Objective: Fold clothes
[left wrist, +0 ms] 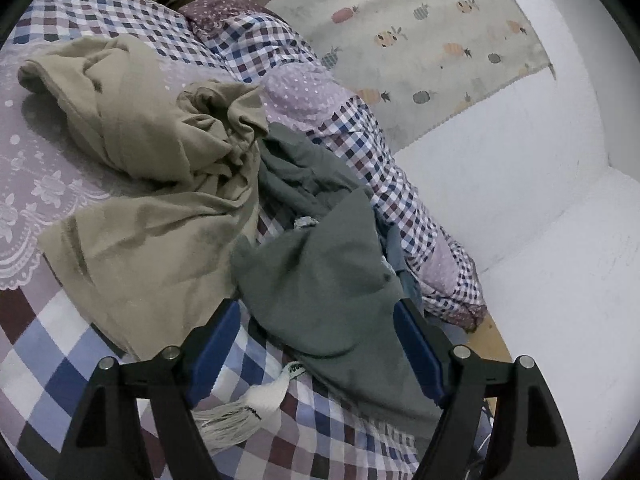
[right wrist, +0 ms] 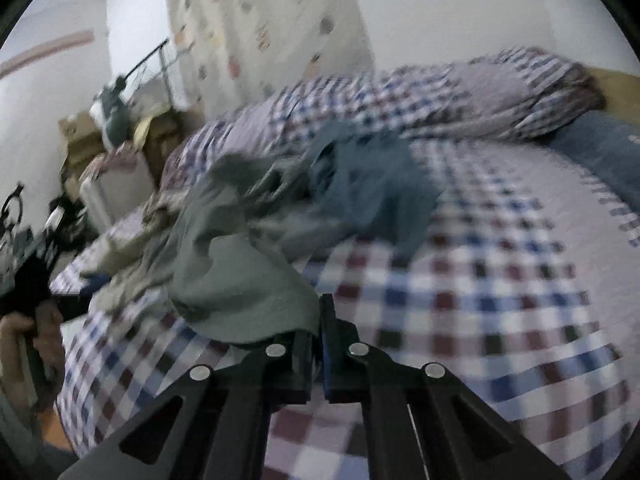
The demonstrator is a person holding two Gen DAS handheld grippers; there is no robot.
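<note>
While its jaws stand wide apart, the left gripper [left wrist: 316, 344] hovers over a grey garment [left wrist: 320, 276] heaped on the checked bedspread [left wrist: 44, 364], a tan garment [left wrist: 152, 160] crumpled beside it and a white tasselled cloth [left wrist: 256, 400] lying below. From the blurred right wrist view, the right gripper [right wrist: 318, 344] is clamped narrow on a fold of the grey garment [right wrist: 240, 280], with a blue garment [right wrist: 372, 188] behind on the bed. No containers show.

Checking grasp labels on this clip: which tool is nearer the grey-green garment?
Right. The right tool is shut on an edge of the grey-green garment, touching it. The left tool is open, its fingers straddling the garment without gripping.
</note>
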